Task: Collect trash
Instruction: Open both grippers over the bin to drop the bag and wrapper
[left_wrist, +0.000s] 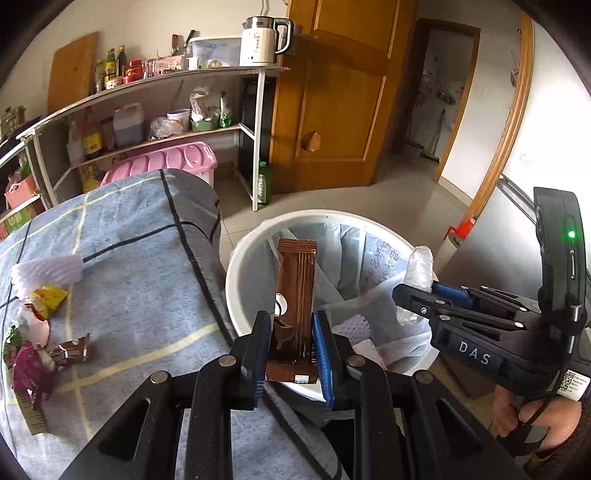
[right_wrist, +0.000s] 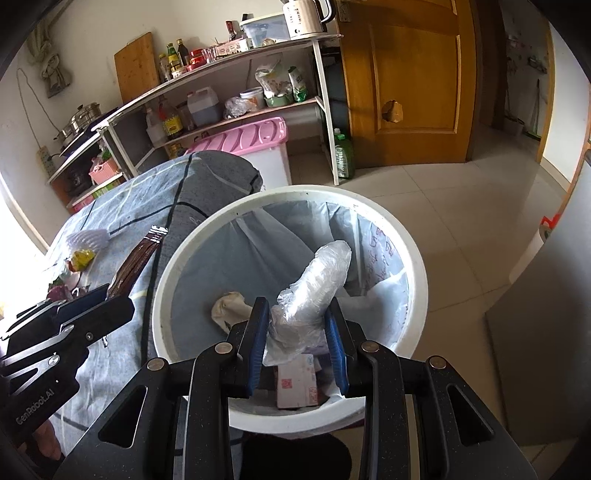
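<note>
Gripping a brown wrapper (left_wrist: 295, 310) between its blue pads, the left tool (left_wrist: 291, 350) is clamped tight and holds it upright over the near rim of the white bin (left_wrist: 236, 266), which is lined with a pale bag. To the left, more scraps (left_wrist: 44, 325) lie on the blue checked surface (left_wrist: 140, 280). The right tool (left_wrist: 417, 295) shows at the right, over the bin, with clear plastic (left_wrist: 419, 266) in its jaws. From the right wrist, the right tool (right_wrist: 299, 332) is pinched on that crumpled plastic (right_wrist: 317, 288), above the bin (right_wrist: 417, 295), where paper litter (right_wrist: 297, 384) lies at the bottom. The left tool (right_wrist: 110, 299) with its wrapper (right_wrist: 136, 262) sits at the left, above the surface (right_wrist: 118, 347) just beside the rim.
</note>
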